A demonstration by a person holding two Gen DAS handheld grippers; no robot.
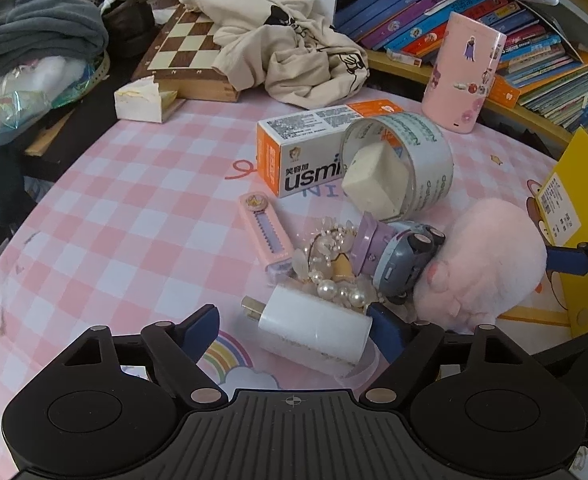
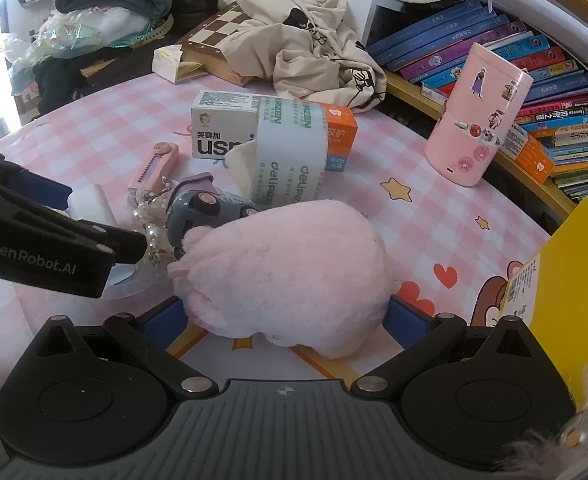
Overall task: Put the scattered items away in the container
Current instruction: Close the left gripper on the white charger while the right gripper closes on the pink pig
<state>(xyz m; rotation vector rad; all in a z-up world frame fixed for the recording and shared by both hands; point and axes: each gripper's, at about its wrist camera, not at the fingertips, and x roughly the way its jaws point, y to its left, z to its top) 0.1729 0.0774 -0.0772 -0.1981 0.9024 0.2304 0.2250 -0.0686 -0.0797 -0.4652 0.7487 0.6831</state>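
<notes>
Grippers: two. The left gripper (image 1: 294,328) stood wide, its blue fingers either side of one white charger plug (image 1: 313,326), the right finger just at the plug's end; I could not tell whether either pad touched it. The right gripper (image 2: 286,316) also stood wide, one blue finger at each flank of the pink plush toy (image 2: 286,272), not visibly pressing it.

Scattered items, counted: one plush toy, one charger plug, one grey toy car (image 1: 405,260), one pink utility knife (image 1: 264,236), one orange-and-white toothpaste box (image 1: 313,144), one tape roll (image 1: 405,160), one tangle of pearl jewellery (image 1: 333,268); all huddled close together on the pink checked tablecloth (image 1: 134,200).

Hard to make out: a lilac piece (image 1: 367,242) wedged between the pearls and the car could not be identified. The beads could not be counted. The car's far side was hidden behind the plush toy in the right wrist view.

Containers: one yellow box (image 2: 565,272) at the right edge, cut off by the frame, its inside out of sight. One pink sticker-covered canister (image 1: 461,76) stood upright near the bookshelf, closed. The tape roll lay on its side with a cream block (image 1: 377,180) pushed into its core.

Behind: one chessboard (image 1: 182,48) under a cream cloth bag (image 1: 278,28).
</notes>
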